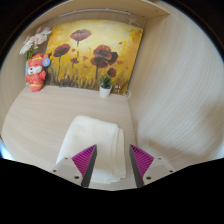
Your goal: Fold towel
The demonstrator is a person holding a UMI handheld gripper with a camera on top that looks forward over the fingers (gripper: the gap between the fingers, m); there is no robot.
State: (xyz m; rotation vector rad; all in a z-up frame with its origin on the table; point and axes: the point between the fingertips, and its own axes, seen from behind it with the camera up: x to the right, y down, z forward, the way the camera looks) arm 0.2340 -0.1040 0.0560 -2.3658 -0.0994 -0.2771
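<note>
A white towel (pixel 95 148) lies folded on the pale wooden table (pixel 40 125), with a crease running down its middle. Its near edge reaches down between the fingers. My gripper (pixel 112 168) is open, its two magenta pads (pixel 85 160) standing apart at either side of the towel's near edge. There is a gap between each pad and the cloth. The gripper hovers just above the towel's front part.
A poppy painting (pixel 95 55) leans against the back wall. A small potted plant (pixel 105 87) stands before it. An orange toy figure (pixel 37 72) and white flowers (pixel 36 40) stand at the back left. A pale wall (pixel 185 80) rises on the right.
</note>
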